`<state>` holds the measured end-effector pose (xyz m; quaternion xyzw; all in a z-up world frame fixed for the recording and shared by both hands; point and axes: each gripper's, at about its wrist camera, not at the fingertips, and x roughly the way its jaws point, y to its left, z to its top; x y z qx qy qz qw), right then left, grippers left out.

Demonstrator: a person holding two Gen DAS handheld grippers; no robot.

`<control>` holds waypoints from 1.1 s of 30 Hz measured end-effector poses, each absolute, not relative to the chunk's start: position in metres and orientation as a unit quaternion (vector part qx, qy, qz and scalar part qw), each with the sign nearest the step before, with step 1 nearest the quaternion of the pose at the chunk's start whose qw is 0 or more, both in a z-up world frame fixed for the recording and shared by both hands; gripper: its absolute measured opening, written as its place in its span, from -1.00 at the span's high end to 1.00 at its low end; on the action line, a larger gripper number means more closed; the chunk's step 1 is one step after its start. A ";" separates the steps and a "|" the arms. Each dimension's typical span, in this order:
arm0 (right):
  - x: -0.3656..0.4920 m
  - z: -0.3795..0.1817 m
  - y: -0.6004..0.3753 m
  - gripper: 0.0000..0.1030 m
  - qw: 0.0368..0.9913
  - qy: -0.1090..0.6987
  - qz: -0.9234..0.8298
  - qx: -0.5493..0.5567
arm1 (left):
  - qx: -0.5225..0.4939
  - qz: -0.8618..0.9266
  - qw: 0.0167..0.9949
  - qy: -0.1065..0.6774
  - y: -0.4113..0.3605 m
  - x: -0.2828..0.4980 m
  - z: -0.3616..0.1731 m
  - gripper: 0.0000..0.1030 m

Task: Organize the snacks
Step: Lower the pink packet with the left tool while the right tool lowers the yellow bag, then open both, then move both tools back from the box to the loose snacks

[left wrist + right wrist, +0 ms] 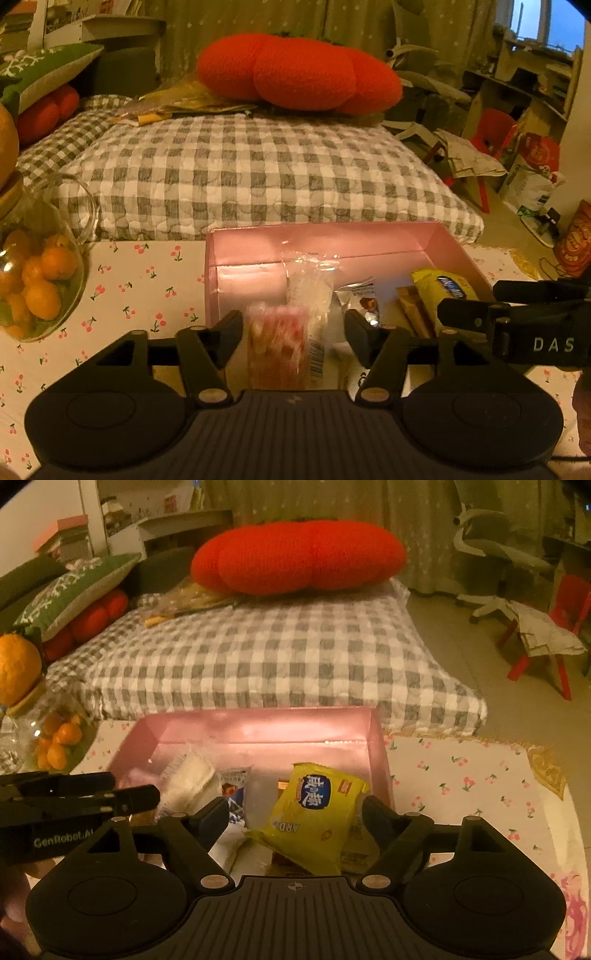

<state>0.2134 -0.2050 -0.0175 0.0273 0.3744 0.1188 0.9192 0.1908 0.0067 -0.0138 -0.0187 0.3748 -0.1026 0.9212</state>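
Observation:
A pink box (369, 236) stands on the cherry-print cloth and holds several snacks. My left gripper (293, 332) is open over its near left part. A blurred red-and-white packet (277, 350) lies between the jaws, apart from them, with a clear wrapper (314, 288) behind it. My right gripper (293, 819) is open over the box (258, 720). A yellow packet (314, 812) lies tilted between its jaws, untouched. A small blue-white packet (234, 790) and a clear white-filled pack (188, 779) lie further left. The yellow packet (443, 291) also shows in the left wrist view.
A glass bowl of small oranges (40, 284) stands at the table's left. A grey checked mattress (258, 173) with a red pumpkin cushion (299, 74) lies behind the box. A red chair (554, 627) and an office chair (495, 546) stand at the right.

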 end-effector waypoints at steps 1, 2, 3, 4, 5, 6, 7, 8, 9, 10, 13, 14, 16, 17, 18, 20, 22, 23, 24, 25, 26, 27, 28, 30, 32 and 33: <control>0.212 -0.016 -0.205 -0.60 0.920 0.373 0.118 0.027 | -0.017 -0.104 0.922 0.374 0.007 0.189 -0.012 -0.14; 0.210 -0.014 -0.205 -0.63 0.920 0.372 0.118 0.026 | -0.016 -0.106 0.921 0.373 0.006 0.187 -0.011 -0.19; 0.208 -0.012 -0.205 -0.65 0.921 0.371 0.118 0.025 | -0.015 -0.107 0.922 0.373 0.006 0.185 -0.010 -0.27; 0.206 -0.010 -0.205 -0.66 0.922 0.369 0.117 0.024 | -0.014 -0.108 0.922 0.372 0.005 0.183 -0.009 -0.31; 0.204 -0.008 -0.205 -0.67 0.922 0.369 0.117 0.023 | -0.014 -0.110 0.922 0.372 0.005 0.181 -0.008 -0.35; 0.202 -0.006 -0.205 -0.67 0.922 0.368 0.117 0.021 | -0.014 -0.113 0.921 0.373 0.005 0.179 -0.007 -0.37; 0.199 -0.004 -0.204 -0.67 0.923 0.367 0.116 0.019 | -0.013 -0.115 0.920 0.373 0.005 0.176 -0.006 -0.39; 0.197 -0.002 -0.204 -0.68 0.923 0.367 0.116 0.016 | -0.012 -0.117 0.920 0.374 0.005 0.173 -0.006 -0.42; 0.194 0.000 -0.203 -0.68 0.923 0.365 0.117 0.014 | -0.011 -0.119 0.920 0.374 0.005 0.170 -0.005 -0.46; 0.191 0.002 -0.203 -0.68 0.924 0.364 0.118 0.013 | -0.009 -0.120 0.920 0.373 0.005 0.167 -0.004 -0.48; 0.183 0.008 -0.202 -0.72 0.925 0.361 0.119 0.009 | -0.010 -0.123 0.919 0.374 0.006 0.159 -0.002 -0.56; 0.180 0.010 -0.201 -0.74 0.926 0.359 0.119 0.007 | -0.011 -0.124 0.919 0.375 0.006 0.157 -0.001 -0.57; 0.173 0.015 -0.199 -0.75 0.927 0.355 0.121 0.001 | -0.011 -0.127 0.918 0.375 0.007 0.151 0.000 -0.59; 0.170 0.017 -0.199 -0.75 0.927 0.354 0.122 0.000 | -0.011 -0.129 0.918 0.375 0.007 0.148 0.001 -0.59; 0.166 0.019 -0.198 -0.75 0.928 0.352 0.124 -0.001 | -0.011 -0.130 0.918 0.374 0.008 0.145 0.002 -0.61; 0.160 0.022 -0.198 -0.75 0.928 0.351 0.126 0.001 | -0.011 -0.131 0.918 0.375 0.009 0.139 0.003 -0.62; 0.153 0.024 -0.197 -0.75 0.928 0.349 0.130 0.002 | -0.011 -0.133 0.917 0.375 0.011 0.134 0.003 -0.63; 0.150 0.025 -0.196 -0.75 0.928 0.349 0.131 0.001 | -0.011 -0.134 0.917 0.376 0.012 0.131 0.003 -0.64; 0.147 0.026 -0.196 -0.75 0.928 0.349 0.132 0.000 | -0.012 -0.133 0.917 0.377 0.014 0.129 0.003 -0.65; 0.144 0.027 -0.196 -0.75 0.928 0.349 0.133 0.000 | -0.013 -0.133 0.916 0.377 0.015 0.127 0.003 -0.65; 0.141 0.027 -0.195 -0.75 0.928 0.349 0.134 0.000 | -0.014 -0.133 0.916 0.378 0.016 0.124 0.004 -0.67; 0.138 0.027 -0.195 -0.75 0.927 0.349 0.134 0.001 | -0.015 -0.133 0.916 0.379 0.017 0.122 0.004 -0.72; 0.134 0.027 -0.195 -0.75 0.927 0.349 0.135 0.002 | -0.016 -0.133 0.916 0.379 0.019 0.120 0.004 -0.74; 0.128 0.027 -0.196 -0.76 0.926 0.351 0.136 0.003 | -0.015 -0.132 0.915 0.380 0.021 0.114 0.003 -0.81; 0.122 0.026 -0.196 -0.78 0.925 0.353 0.136 0.003 | -0.013 -0.129 0.915 0.382 0.023 0.109 0.003 -0.84; 0.118 0.026 -0.196 -0.82 0.925 0.354 0.136 0.004 | -0.012 -0.128 0.915 0.383 0.024 0.107 0.002 -0.85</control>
